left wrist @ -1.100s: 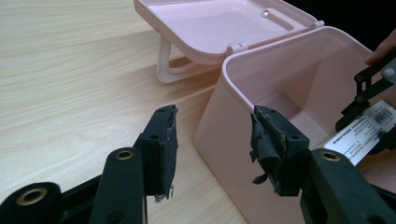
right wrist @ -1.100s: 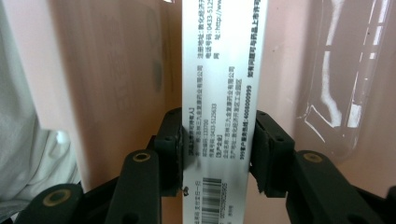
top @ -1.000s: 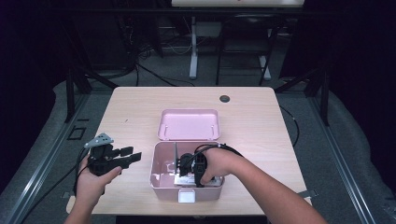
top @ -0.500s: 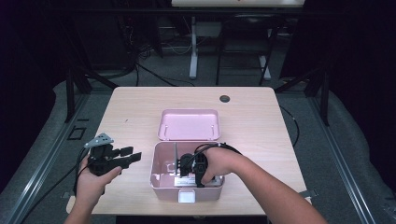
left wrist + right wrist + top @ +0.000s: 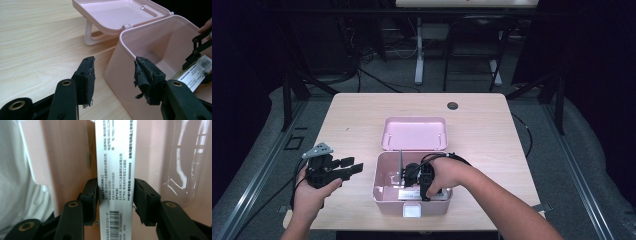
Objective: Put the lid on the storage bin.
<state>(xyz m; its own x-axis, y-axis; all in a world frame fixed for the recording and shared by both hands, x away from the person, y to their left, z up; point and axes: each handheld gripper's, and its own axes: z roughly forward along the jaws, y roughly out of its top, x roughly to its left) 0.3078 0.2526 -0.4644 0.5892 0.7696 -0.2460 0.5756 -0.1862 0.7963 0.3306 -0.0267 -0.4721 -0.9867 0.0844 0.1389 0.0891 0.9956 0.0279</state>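
Observation:
A pink plastic box (image 5: 379, 186) stands open near the table's front edge, its lid (image 5: 414, 134) folded back flat behind it. My right gripper (image 5: 409, 177) reaches down inside the box. In the right gripper view it (image 5: 115, 195) is shut on a narrow white carton (image 5: 115, 157) printed with small text and a barcode. The left gripper view shows that carton (image 5: 197, 71) low inside the box, near the box wall (image 5: 117, 67). My left gripper (image 5: 347, 167) hovers just left of the box, and its jaws (image 5: 113, 75) stand open with nothing between them.
The pale wooden table (image 5: 362, 115) has bare room left, right and behind the box. A small black round cap (image 5: 453, 105) sits near the far edge. A white latch (image 5: 413, 210) hangs on the box's front. Dark floor, cables and table legs surround the table.

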